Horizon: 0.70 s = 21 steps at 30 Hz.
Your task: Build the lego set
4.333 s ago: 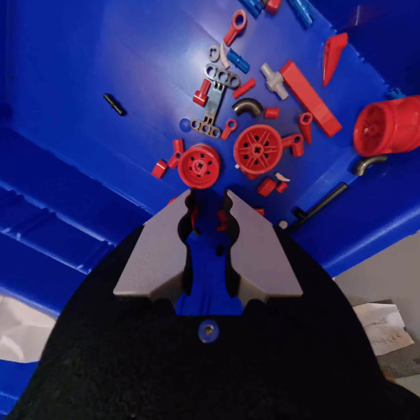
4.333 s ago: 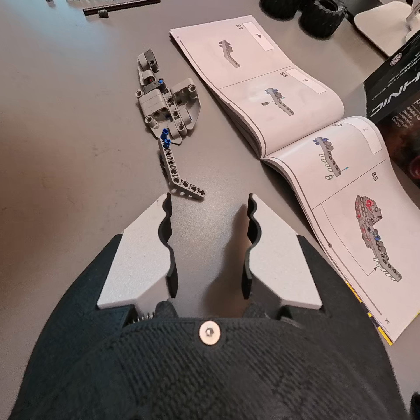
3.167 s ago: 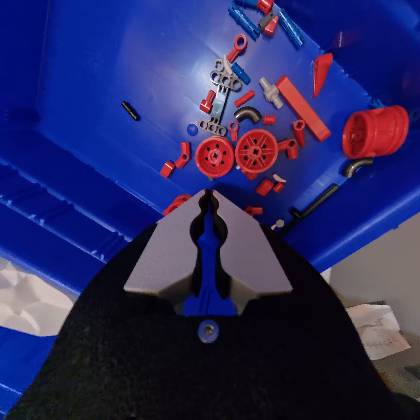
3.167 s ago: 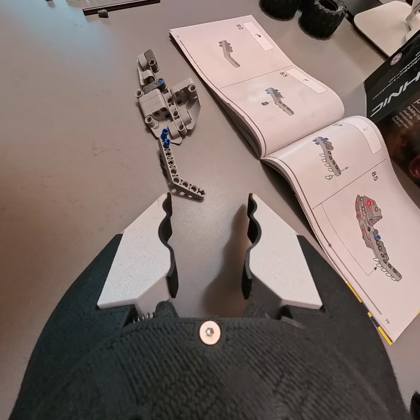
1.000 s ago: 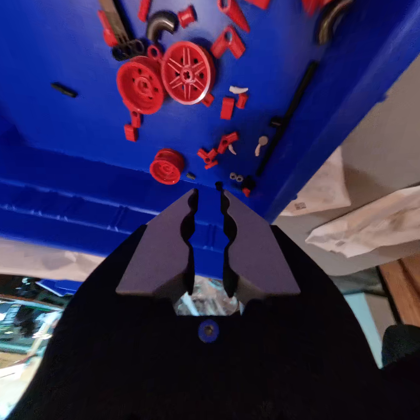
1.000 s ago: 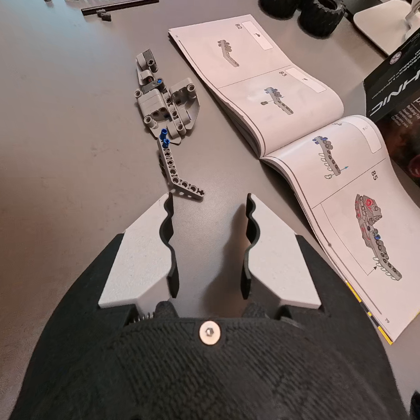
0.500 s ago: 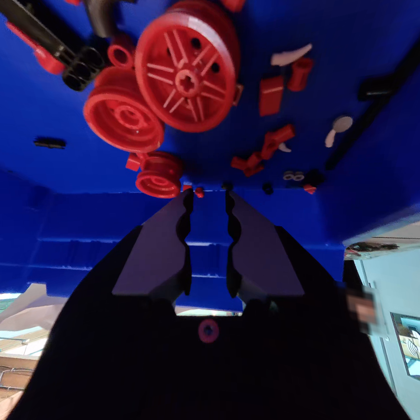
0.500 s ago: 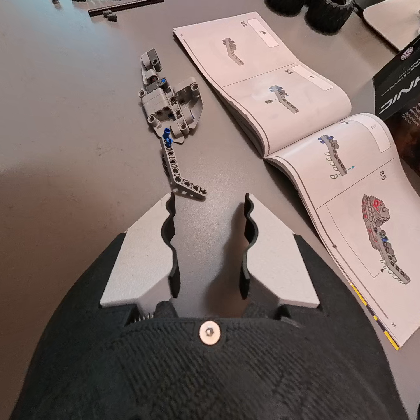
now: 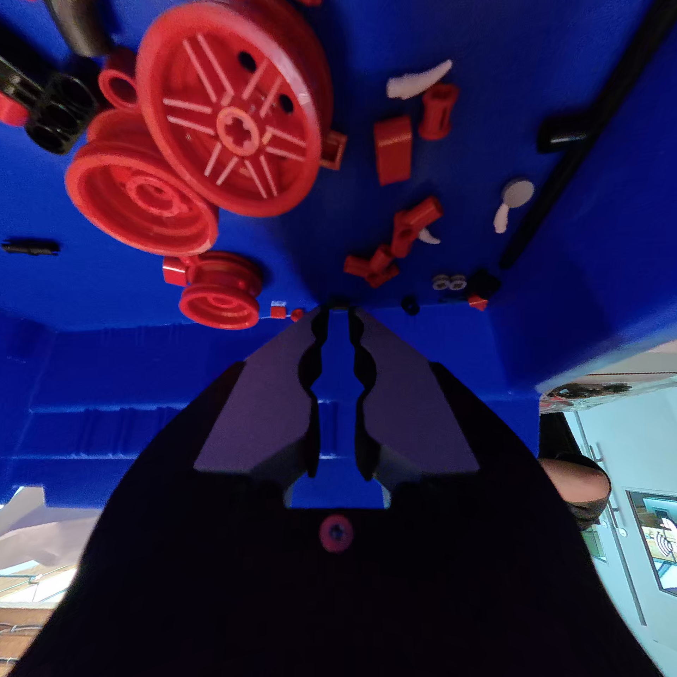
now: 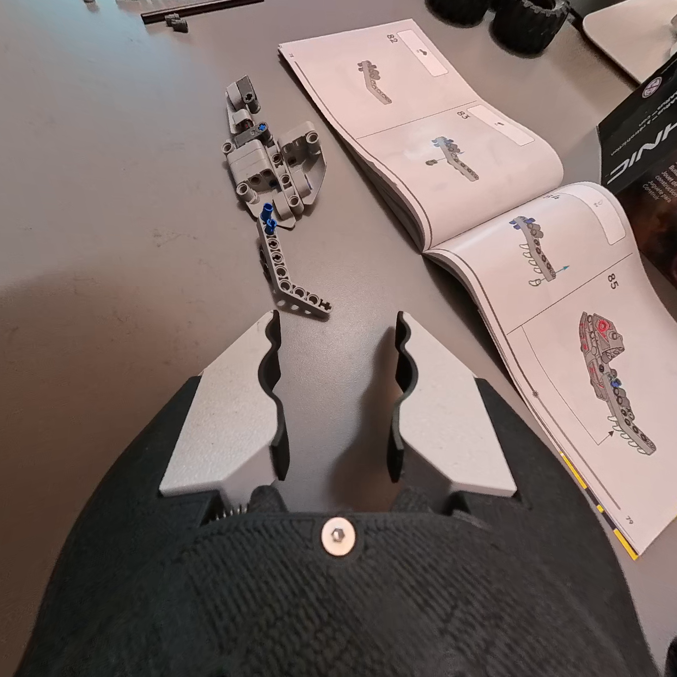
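My left gripper [image 9: 337,311] reaches into a blue bin [image 9: 110,384] of loose parts. Its jaws are closed to a narrow gap, with a small black piece [image 9: 337,302] between the tips at the corner of the bin's floor and wall. My right gripper [image 10: 337,318] is open and empty, low over the grey table. Just ahead of it lies a grey bent beam [image 10: 289,278] with a blue pin [image 10: 268,223] at its far end. A grey part-built assembly [image 10: 271,168] lies beyond the beam.
The bin holds a large red spoked wheel [image 9: 238,124], two smaller red wheels [image 9: 143,198], red connectors [image 9: 395,249], white teeth [image 9: 417,80] and a black axle [image 9: 571,146]. On the table an open instruction booklet [image 10: 476,183], a black box [image 10: 644,146] and black tyres [image 10: 513,22] lie to the right. There is about 50 cm between the tips of the two grippers.
My left gripper has moved down into the bin's near corner and its jaws have narrowed around the small black piece. The right gripper has barely shifted.
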Tool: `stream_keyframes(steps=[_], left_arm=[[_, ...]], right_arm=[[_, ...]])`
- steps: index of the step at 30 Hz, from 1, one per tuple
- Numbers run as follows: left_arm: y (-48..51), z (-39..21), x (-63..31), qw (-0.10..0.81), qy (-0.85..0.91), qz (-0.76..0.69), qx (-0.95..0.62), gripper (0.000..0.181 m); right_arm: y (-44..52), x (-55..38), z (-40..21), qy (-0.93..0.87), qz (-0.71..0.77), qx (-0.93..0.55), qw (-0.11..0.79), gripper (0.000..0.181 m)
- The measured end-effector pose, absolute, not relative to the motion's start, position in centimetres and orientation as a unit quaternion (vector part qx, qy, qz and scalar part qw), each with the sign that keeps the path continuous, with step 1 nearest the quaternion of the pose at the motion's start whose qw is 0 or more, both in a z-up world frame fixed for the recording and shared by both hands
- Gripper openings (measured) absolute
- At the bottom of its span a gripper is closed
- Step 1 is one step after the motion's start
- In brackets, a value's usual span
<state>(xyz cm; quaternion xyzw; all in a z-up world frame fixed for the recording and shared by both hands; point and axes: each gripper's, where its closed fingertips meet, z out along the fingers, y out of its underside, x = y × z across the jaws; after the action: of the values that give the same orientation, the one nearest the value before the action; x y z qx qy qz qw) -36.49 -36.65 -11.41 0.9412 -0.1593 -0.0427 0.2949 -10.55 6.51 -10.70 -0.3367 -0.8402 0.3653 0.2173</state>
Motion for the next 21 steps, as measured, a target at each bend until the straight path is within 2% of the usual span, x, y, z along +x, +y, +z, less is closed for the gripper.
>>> stream_keyframes(steps=[5, 9, 11, 14, 16, 18, 21], left_arm=[[-36.9, -11.4, -36.2, 0.295, -0.153, -0.042, 0.942, 0.007], [-35.5, -9.6, -36.3, 0.236, -0.119, -0.072, 0.962, 0.007], [-32.1, -7.1, -35.5, 0.139, -0.076, -0.102, 0.982, 0.007], [-22.9, -2.7, -30.3, -0.089, -0.047, -0.106, 0.989, 0.007], [-17.3, -1.1, -25.4, -0.211, -0.067, -0.106, 0.969, 0.007], [-14.3, -2.3, -20.8, -0.248, -0.104, -0.110, 0.957, 0.007], [-13.1, -6.6, -17.8, -0.242, -0.086, -0.131, 0.958, 0.007]], right_arm=[[6.5, -10.5, -10.7, -0.840, 0.365, -0.337, 0.217, 0.062], [6.5, -10.5, -10.7, -0.840, 0.365, -0.336, 0.218, 0.062], [6.5, -10.5, -10.7, -0.840, 0.365, -0.336, 0.218, 0.062], [6.5, -10.5, -10.7, -0.840, 0.366, -0.338, 0.215, 0.062], [6.5, -10.6, -10.8, -0.840, 0.367, -0.341, 0.211, 0.063], [6.6, -10.6, -10.8, -0.839, 0.367, -0.343, 0.210, 0.063], [6.6, -10.6, -10.8, -0.839, 0.367, -0.342, 0.210, 0.063]])
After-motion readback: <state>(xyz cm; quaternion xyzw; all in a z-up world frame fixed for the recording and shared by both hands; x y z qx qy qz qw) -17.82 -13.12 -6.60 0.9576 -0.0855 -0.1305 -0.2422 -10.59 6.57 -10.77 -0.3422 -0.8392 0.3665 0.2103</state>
